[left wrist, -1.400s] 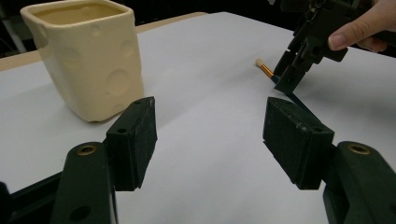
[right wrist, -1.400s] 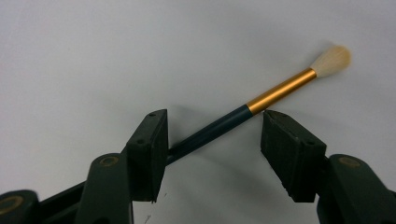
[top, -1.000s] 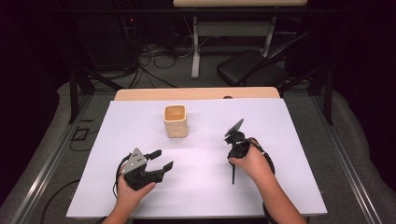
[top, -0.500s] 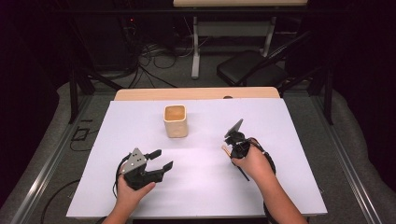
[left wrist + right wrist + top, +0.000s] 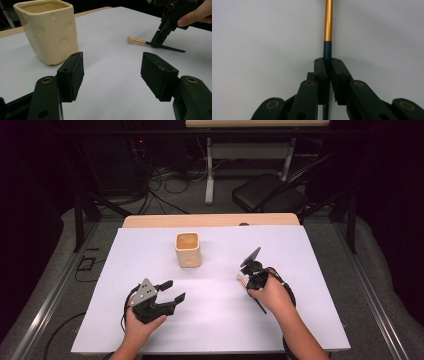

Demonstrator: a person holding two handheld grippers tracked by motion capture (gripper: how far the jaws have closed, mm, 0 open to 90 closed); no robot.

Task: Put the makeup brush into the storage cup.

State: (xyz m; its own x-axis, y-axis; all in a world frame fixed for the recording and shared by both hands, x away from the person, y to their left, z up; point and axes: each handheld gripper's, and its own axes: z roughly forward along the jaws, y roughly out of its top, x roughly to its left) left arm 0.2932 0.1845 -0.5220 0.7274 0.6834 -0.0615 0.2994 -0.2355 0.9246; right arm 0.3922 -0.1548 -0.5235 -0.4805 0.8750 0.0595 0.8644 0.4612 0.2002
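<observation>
A thin brush (image 5: pixel 137 40) with a pale tip, a gold ferrule and a dark blue handle lies on the white table right of centre. My right gripper (image 5: pixel 328 62) points down at it and is shut on the dark handle just behind the ferrule (image 5: pixel 328 20). In the high view this gripper (image 5: pixel 248 282) has the brush tip (image 5: pixel 241 279) poking out to its left. My left gripper (image 5: pixel 175 289) rests near the front left, open with nothing between its pads (image 5: pixel 72 72). A cream square cup (image 5: pixel 188 249) stands upright behind the left gripper.
The white table sheet (image 5: pixel 310 250) has a wooden strip (image 5: pixel 210 220) along its far edge. Beyond it stand a dark chair (image 5: pixel 270 195), a table leg and floor cables. Metal rails run along both sides of the table.
The tail of the brush handle by my right hand has swung a little to the right. Both hands have stayed where they were.
</observation>
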